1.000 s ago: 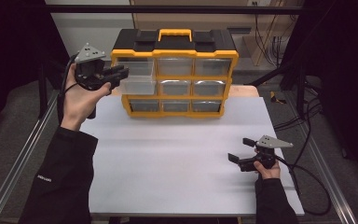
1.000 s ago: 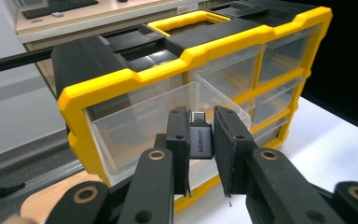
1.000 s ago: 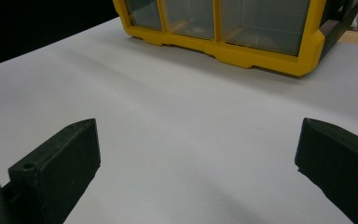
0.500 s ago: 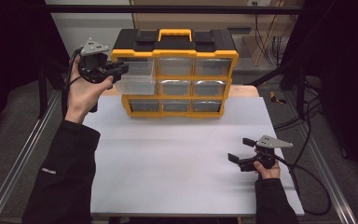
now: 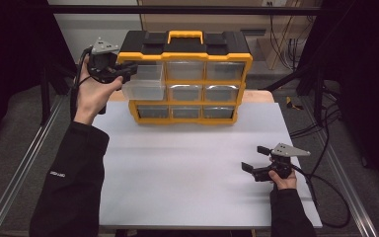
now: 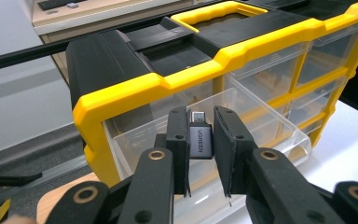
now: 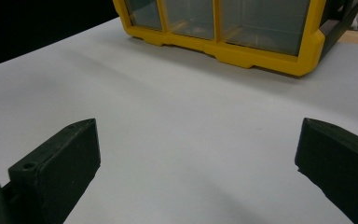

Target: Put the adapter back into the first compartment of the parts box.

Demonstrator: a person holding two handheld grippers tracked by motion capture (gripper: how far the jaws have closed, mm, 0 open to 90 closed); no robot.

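Left tongs (image 6: 200, 140) pinch a small grey adapter (image 6: 201, 139), held upright just above the pulled-out clear drawer (image 6: 279, 135) at the top left of the yellow-black organizer (image 5: 187, 74). Left hand (image 5: 93, 94) raised beside the organizer. Right tongs (image 5: 255, 159) spread wide, nothing between them, low over the white table (image 5: 177, 168), well apart from the organizer.

Glossy clear plastic drawer (image 6: 242, 116); matt grey metal adapter (image 6: 201, 140); smooth matt white table (image 5: 187, 168)

White table (image 5: 177, 173), yellow drawer organizer (image 5: 185, 74) on it
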